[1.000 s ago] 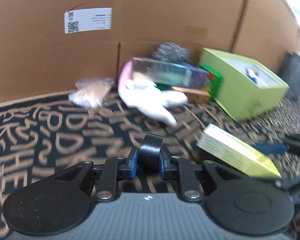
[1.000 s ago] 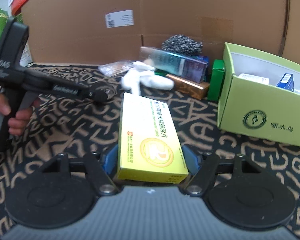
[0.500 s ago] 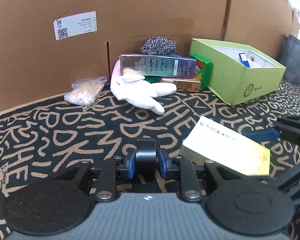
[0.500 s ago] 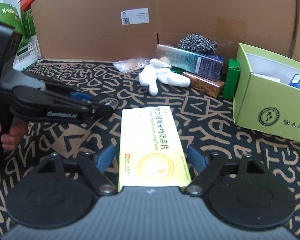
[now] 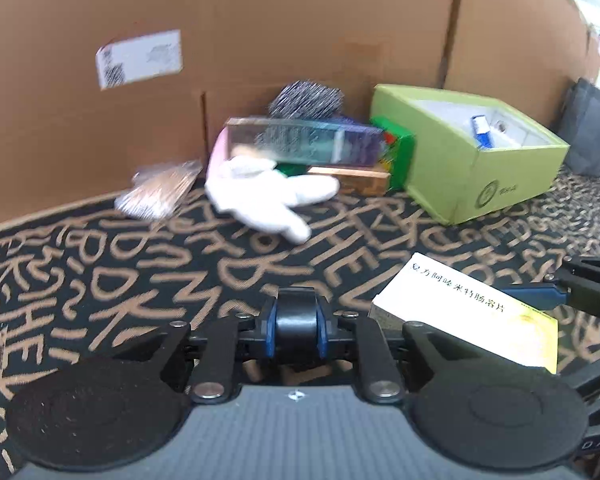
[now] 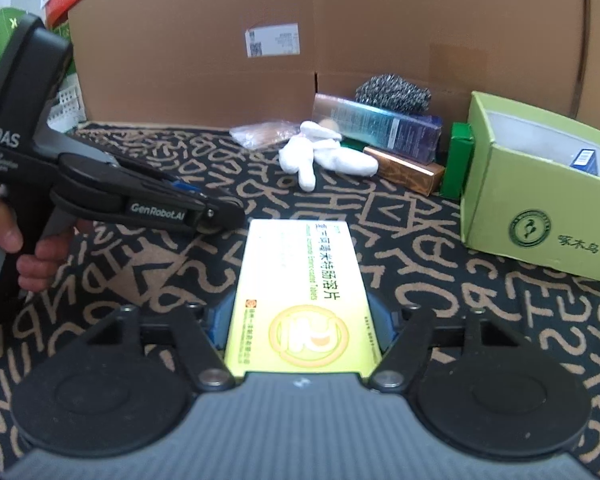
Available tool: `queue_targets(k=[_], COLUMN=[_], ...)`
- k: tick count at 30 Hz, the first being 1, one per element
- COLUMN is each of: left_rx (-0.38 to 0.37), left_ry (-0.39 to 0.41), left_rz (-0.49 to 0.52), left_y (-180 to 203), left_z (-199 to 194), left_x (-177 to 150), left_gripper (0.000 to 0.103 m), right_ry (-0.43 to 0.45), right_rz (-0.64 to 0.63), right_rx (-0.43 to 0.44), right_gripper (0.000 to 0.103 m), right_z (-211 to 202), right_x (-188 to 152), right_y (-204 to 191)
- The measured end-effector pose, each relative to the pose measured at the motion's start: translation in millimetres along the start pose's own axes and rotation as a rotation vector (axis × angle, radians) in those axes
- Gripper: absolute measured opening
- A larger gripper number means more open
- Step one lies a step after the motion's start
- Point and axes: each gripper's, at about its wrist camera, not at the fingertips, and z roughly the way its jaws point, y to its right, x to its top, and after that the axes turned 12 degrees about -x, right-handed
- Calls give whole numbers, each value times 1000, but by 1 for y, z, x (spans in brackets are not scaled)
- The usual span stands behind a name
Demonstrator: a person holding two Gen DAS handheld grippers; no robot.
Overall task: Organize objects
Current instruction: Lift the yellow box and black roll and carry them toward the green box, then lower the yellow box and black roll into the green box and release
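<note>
My left gripper [image 5: 296, 330] is shut on a small black roll [image 5: 296, 314], low over the patterned mat. It also shows in the right wrist view [image 6: 216, 216], just left of the box's far end. My right gripper [image 6: 300, 328] is shut on a flat yellow medicine box [image 6: 302, 300], held level above the mat. The box also shows in the left wrist view [image 5: 466, 312], right of the roll. An open green box [image 6: 540, 208] stands at the right with small items inside.
A white glove [image 6: 320, 156], a plastic bag of sticks [image 6: 260, 136], a shiny long box [image 6: 376, 128], a copper box [image 6: 408, 168], a steel scourer [image 6: 392, 92] and a green carton [image 6: 456, 160] lie along the cardboard wall [image 6: 340, 20].
The left gripper with the roll has come closer to the yellow box's far end. The right gripper has pulled back a little, still holding the box.
</note>
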Motion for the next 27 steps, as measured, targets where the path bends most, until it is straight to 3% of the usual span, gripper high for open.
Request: queue_targets(k=[8, 13, 19, 27], left_rx=[-110, -158, -184, -163], left_ry=[103, 143, 175, 159], left_rz=[51, 94, 139, 152], left_y=[45, 77, 109, 126], left_z=[-12, -3, 27, 88], left_x=[37, 69, 106, 144], left_gripper=[19, 19, 19, 19], right_ry=[114, 202, 288, 290], right_rz=[88, 132, 160, 251], right_rx=[-32, -101, -245, -437], right_gripper=[66, 66, 66, 66], right_z=[-46, -74, -92, -71], right_x=[8, 19, 37, 60], right_y=[38, 73, 124, 199])
